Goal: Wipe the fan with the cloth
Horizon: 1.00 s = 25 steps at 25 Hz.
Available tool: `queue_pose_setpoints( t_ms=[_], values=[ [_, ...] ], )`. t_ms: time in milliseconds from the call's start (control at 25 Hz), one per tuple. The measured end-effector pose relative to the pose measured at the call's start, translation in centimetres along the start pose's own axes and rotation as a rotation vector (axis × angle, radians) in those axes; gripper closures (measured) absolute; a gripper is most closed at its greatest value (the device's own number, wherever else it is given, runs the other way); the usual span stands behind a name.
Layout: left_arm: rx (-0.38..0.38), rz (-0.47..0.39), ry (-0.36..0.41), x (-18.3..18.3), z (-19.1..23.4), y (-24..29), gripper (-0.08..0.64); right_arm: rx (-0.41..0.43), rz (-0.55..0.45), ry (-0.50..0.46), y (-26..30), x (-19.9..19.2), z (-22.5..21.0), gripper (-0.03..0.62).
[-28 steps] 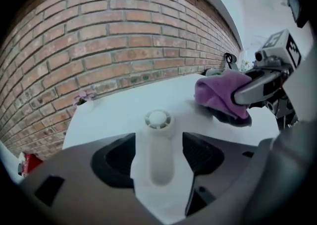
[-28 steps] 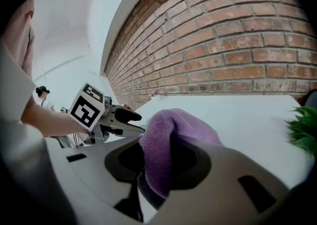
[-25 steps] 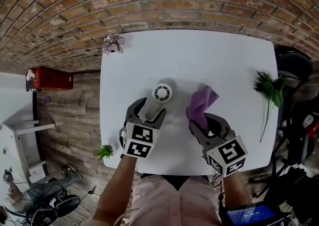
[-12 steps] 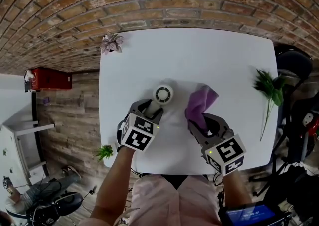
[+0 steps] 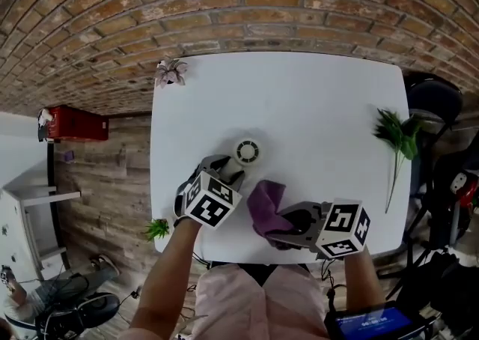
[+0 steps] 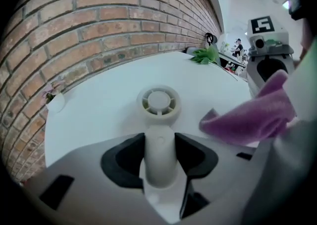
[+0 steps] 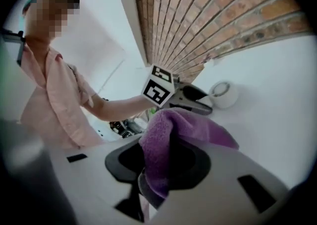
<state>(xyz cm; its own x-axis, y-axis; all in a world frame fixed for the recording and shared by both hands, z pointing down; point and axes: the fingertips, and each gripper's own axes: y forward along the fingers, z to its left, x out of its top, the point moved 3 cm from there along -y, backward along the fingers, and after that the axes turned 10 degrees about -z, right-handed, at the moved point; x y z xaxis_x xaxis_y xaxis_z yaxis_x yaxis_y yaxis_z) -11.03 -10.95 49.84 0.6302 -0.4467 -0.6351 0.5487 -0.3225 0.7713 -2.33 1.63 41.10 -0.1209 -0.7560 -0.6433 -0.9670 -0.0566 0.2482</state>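
A small white fan (image 5: 247, 153) lies flat on the white table (image 5: 314, 99), its round grille facing up (image 6: 158, 102). The handle runs back toward me into my left gripper (image 5: 224, 169), which is shut on it (image 6: 159, 152), a dark pad pressing on each side. My right gripper (image 5: 278, 225) lies near the table's front edge and points left. It is shut on a purple cloth (image 5: 266, 205). The cloth bunches out of its jaws (image 7: 168, 140) and hangs just right of the fan handle (image 6: 247, 117), apart from it. In the right gripper view the left gripper's marker cube (image 7: 159, 87) and the fan's head (image 7: 223, 94) show ahead.
A green leafy sprig (image 5: 400, 136) lies at the table's right edge. A small pink flower pot (image 5: 171, 70) stands at the back left corner, and a small green plant (image 5: 157, 228) at the front left edge. A brick wall (image 5: 224, 1) runs behind the table.
The left gripper's jaws came down round the fan's handle and closed on it. The right gripper swung left and toward me with the cloth, from pointing away to pointing left.
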Motion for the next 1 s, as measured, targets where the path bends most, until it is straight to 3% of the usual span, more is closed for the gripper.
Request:
queue_pose_setpoints(
  t_ms=[80,280,400,560,1000],
  values=[
    [-0.017,0.003,0.02,0.1,-0.2,0.0,0.365,0.055,0.033,0.043,0.7,-0.5,-0.3,0.489],
    [-0.079,0.018,0.076,-0.1,-0.6,-0.5,0.365,0.114,0.031,0.279,3.7,0.0,-3.7,0.491],
    [-0.109,0.027,0.108,-0.2,-0.9,-0.7,0.365,0.01,0.046,0.342,4.6,0.3,-6.5,0.493],
    [-0.142,0.029,0.145,-0.2,-1.4,-0.5,0.365,-0.147,-0.036,0.38,4.0,1.3,-9.2,0.495],
    [-0.161,0.011,0.155,-0.5,-1.5,-0.8,0.367,-0.25,-0.124,0.404,4.5,1.5,-9.9,0.5]
  ],
)
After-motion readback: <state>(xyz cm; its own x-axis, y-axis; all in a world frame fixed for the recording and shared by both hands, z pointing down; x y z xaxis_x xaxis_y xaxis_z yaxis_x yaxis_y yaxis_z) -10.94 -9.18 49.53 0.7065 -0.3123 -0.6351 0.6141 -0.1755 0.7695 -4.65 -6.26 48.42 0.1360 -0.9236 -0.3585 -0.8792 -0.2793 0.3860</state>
